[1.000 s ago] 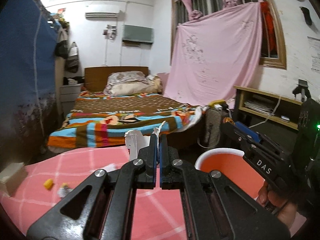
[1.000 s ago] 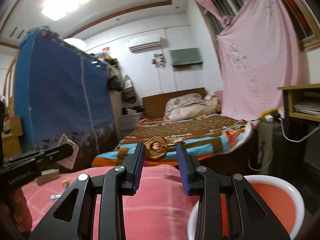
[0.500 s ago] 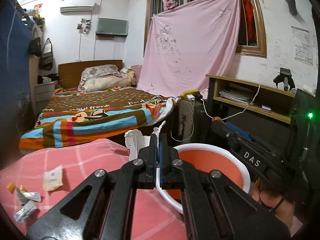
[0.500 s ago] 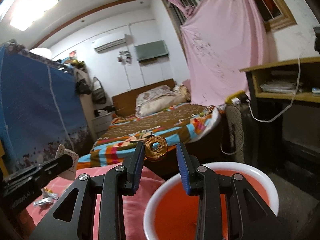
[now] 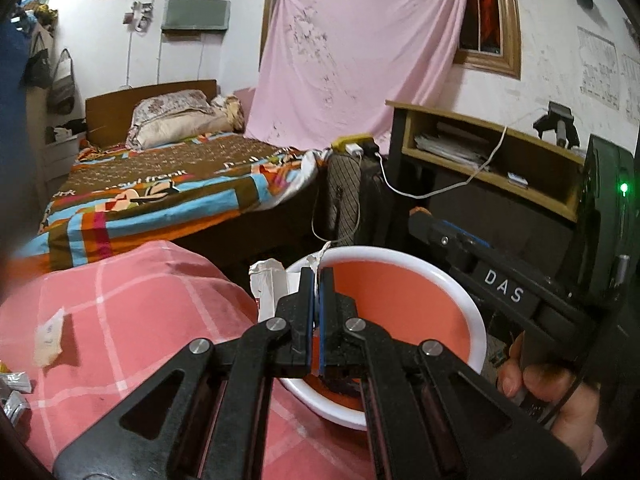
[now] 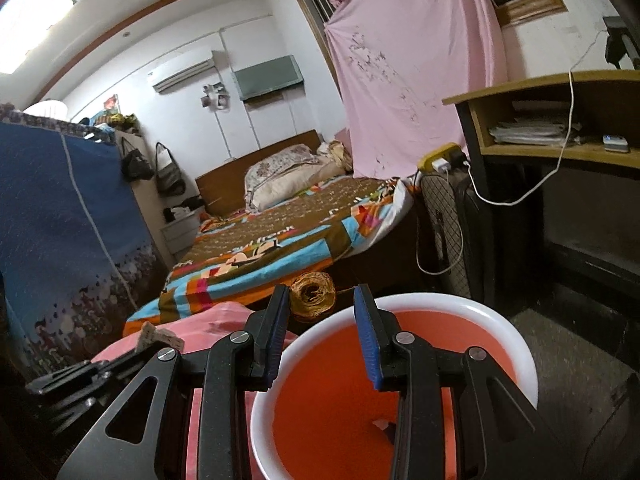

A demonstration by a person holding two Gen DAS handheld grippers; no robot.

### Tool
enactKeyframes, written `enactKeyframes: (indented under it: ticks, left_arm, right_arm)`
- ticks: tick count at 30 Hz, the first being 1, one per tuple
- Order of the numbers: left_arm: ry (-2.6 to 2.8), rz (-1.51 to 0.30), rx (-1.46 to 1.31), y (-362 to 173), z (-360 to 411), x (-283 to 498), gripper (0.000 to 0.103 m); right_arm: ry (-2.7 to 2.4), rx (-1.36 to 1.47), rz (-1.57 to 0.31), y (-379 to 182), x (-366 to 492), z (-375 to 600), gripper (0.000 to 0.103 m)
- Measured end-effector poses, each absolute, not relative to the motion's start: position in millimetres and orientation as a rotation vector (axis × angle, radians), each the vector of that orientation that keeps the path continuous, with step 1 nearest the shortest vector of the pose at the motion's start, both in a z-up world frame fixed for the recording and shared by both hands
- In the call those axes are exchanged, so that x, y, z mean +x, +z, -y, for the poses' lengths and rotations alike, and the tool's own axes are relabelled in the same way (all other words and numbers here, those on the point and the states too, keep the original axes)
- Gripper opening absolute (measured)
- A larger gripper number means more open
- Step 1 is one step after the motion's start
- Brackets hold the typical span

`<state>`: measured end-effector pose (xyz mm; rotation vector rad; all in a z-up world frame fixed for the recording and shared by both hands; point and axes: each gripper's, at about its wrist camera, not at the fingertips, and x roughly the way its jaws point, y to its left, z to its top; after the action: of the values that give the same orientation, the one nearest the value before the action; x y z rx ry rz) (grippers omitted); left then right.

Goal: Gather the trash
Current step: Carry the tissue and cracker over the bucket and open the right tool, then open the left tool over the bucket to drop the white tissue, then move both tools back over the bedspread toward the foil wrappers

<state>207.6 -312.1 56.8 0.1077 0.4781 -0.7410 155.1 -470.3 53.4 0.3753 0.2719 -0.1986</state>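
My left gripper (image 5: 317, 280) is clamped tight on a crumpled white paper scrap (image 5: 267, 286), low in the centre of its frame, right at the near rim of the orange basin (image 5: 404, 300). My right gripper (image 6: 320, 308) sits at lower centre of its own view, jaws partly apart with a brown coiled scrap (image 6: 313, 295) between the tips above the basin's far rim; I can't tell whether the pads actually press it. More wrappers (image 5: 48, 336) lie on the pink checked cloth (image 5: 132, 300) at lower left.

Left gripper (image 5: 317, 280) jaws fully together, tilted downward. Right gripper (image 6: 322, 312) jaws partly apart, hand (image 5: 560, 404) gripping its handle.
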Motion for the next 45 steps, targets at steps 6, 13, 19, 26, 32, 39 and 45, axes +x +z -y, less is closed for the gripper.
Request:
enactKeyframes:
  ticks: [6, 13, 19, 26, 32, 39, 45]
  left_arm:
    - [-0.766, -0.535, 0.107, 51, 324, 212, 0.000]
    - [-0.806, -0.597, 0.047, 49, 332, 220, 0.000]
    - [-0.812, -0.623, 0.004, 50, 333, 225, 0.000]
    - [-0.788, -0.618, -0.039, 50, 324, 227, 0.006]
    - [-0.703, -0.574, -0.085, 57, 299, 229, 0.017]
    - [-0.593, -0.493, -0.128, 69, 257, 230, 0.038]
    - [-0.467, -0.417, -0.129, 78, 218, 228, 0.062]
  right_arm:
    - [-0.216, 0.407, -0.305, 48, 156, 480, 0.032]
    - [-0.235, 0.437, -0.336, 44, 156, 489, 0.035]
    - [-0.251, 0.452, -0.338, 43, 155, 491, 0.042]
    - [-0.259, 0.450, -0.335, 43, 154, 491, 0.045]
    - [-0.248, 0.406, -0.293, 50, 154, 483, 0.047]
    - [-0.216, 0.334, -0.229, 61, 158, 458, 0.064]
    - [-0.172, 0.304, -0.135, 72, 158, 433, 0.087]
